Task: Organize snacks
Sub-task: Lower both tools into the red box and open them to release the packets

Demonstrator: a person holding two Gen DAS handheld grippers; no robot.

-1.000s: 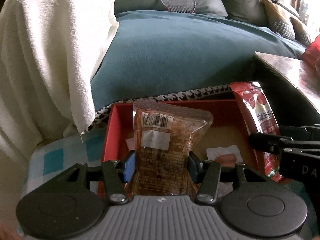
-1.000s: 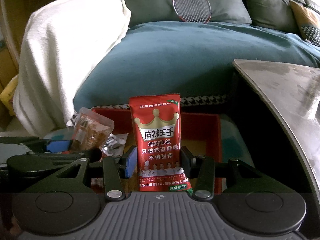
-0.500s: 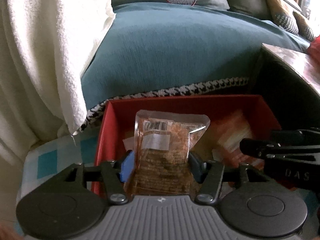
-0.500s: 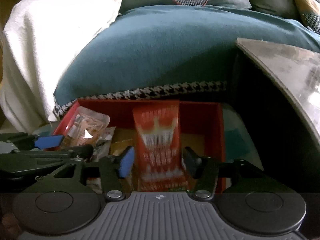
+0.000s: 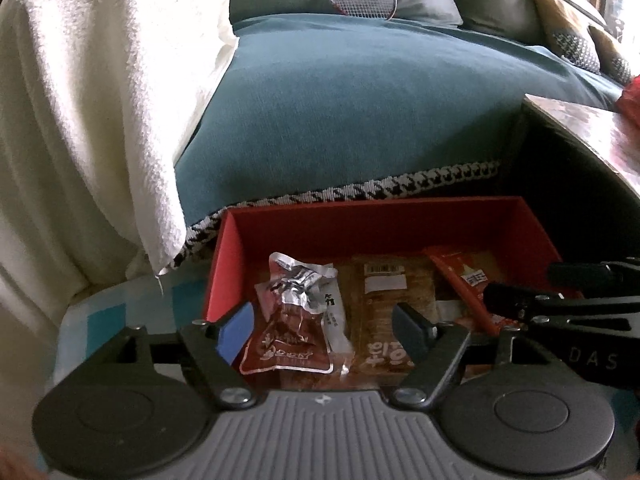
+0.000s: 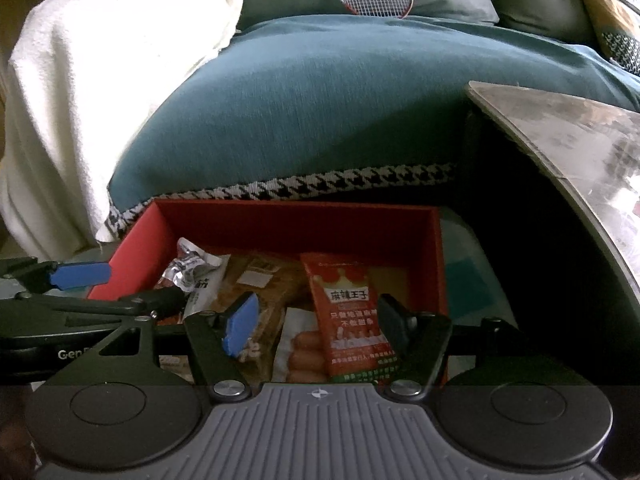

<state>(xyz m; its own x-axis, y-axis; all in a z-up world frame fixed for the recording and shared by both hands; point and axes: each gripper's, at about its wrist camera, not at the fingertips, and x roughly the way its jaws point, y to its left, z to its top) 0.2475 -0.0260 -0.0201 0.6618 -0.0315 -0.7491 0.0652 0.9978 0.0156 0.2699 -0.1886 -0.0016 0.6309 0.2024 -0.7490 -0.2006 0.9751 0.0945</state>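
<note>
Red box [image 5: 280, 224]; teal sofa cover [image 5: 360, 112], black-white houndstooth trim [image 5: 400, 188]; cream blanket [image 5: 100, 100]; red packet [image 6: 352, 312], white lettering; blue finger pad [image 5: 236, 332].

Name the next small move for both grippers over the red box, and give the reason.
Probably lift both clear of the red box. The left gripper and right gripper have just been opening, and the clear pastry pack and red spicy-strip pack lie loose inside, touched by neither.

The left gripper [image 5: 324, 330] and right gripper [image 6: 314, 322] have just been opening; the clear packet [image 5: 390, 304] and red packet [image 6: 348, 312] are now lying loose in the red box [image 5: 360, 228].
</note>
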